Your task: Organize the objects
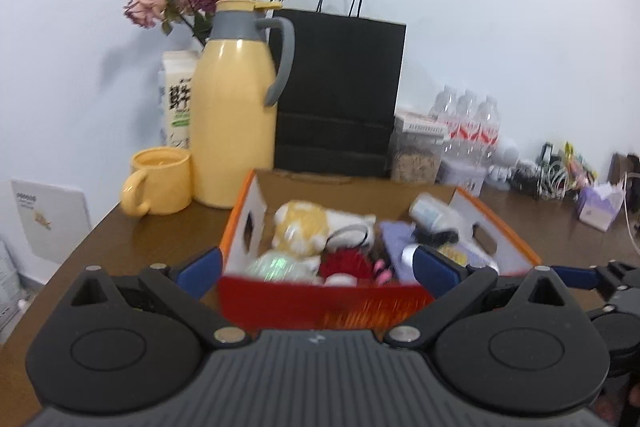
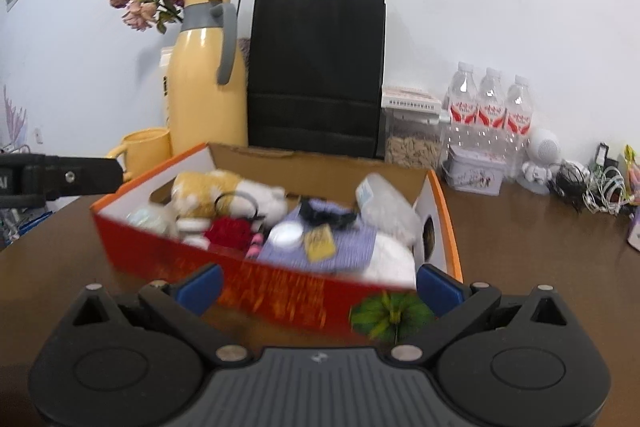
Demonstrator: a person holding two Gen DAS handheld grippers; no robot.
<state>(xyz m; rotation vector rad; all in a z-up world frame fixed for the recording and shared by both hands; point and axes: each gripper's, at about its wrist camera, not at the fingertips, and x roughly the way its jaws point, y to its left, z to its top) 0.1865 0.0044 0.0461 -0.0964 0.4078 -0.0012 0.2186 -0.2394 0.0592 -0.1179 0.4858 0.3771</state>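
Glossy brown table, orange cardboard box of soft clutter, left claw and right claw both spread

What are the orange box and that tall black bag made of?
Box: likely cardboard, with brown raw board showing inside, a glossy printed outside and cut handle holes. Bag: looks like matte paper, with crisp folds across it and thin cord handles.

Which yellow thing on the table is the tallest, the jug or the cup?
The yellow jug with the grey handle is tallest. The yellow cup beside it is short and reaches only the jug's lower part.
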